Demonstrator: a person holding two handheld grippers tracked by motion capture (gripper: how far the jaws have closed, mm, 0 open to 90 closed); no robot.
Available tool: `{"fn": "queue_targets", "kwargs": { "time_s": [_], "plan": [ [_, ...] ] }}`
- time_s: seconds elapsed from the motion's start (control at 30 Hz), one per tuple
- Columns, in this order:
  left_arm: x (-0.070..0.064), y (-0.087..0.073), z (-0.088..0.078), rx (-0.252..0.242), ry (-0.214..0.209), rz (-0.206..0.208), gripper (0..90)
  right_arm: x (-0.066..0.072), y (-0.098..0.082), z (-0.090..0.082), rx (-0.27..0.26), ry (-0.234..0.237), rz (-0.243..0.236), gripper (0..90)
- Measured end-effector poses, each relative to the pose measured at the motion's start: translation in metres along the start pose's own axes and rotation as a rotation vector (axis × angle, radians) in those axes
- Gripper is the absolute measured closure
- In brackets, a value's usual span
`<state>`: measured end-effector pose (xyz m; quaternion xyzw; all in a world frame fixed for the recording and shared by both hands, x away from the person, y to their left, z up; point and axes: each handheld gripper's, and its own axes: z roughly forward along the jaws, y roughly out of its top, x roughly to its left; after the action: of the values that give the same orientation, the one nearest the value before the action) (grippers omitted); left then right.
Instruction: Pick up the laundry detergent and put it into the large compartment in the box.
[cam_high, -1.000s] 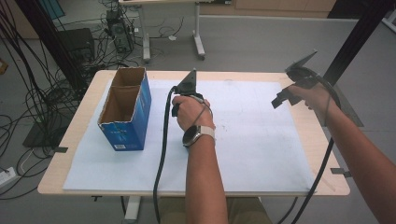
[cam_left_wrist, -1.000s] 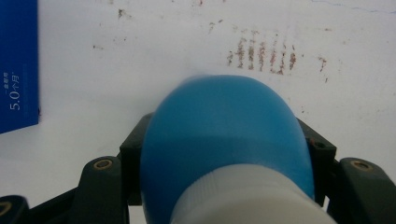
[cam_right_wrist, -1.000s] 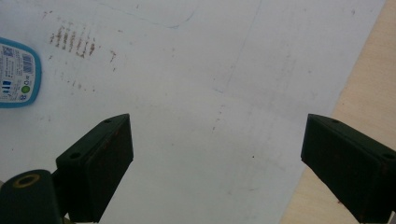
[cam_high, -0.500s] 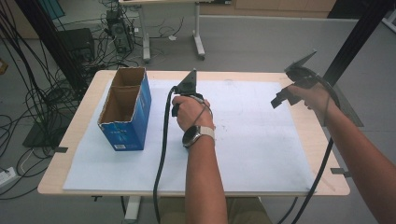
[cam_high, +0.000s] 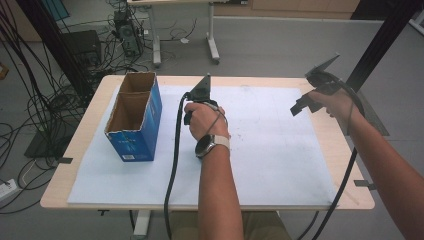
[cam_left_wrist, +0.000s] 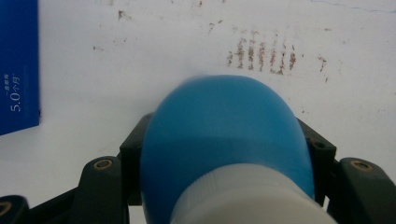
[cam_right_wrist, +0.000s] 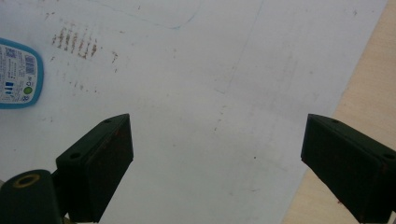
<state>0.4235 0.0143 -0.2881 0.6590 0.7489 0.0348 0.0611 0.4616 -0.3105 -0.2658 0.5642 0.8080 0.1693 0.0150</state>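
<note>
nothing has shifted over the last second: both hands hold still above the white surface (cam_high: 280, 165). the left gripper (cam_high: 202, 95) has its fingers clamped on the blue bottle (cam_left_wrist: 224, 140), just right of the open blue box (cam_high: 132, 117); the right gripper (cam_right_wrist: 217, 163), fingers wide and empty, hovers at the far right, so the bottle probably goes into the box next

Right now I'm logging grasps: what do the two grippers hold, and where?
Left gripper clamps a blue bottle across its body near the white cap. Right gripper: nothing.
</note>
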Motion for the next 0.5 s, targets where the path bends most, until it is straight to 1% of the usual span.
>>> {"fn": "queue_targets", "kwargs": {
  "time_s": [0.5],
  "plan": [
    [0.0,-0.0005,0.0001,-0.005,0.0,0.003,38.3,0.0007,-0.0007,-0.0005,-0.001,0.002,-0.001,9.2]
  ]
}}
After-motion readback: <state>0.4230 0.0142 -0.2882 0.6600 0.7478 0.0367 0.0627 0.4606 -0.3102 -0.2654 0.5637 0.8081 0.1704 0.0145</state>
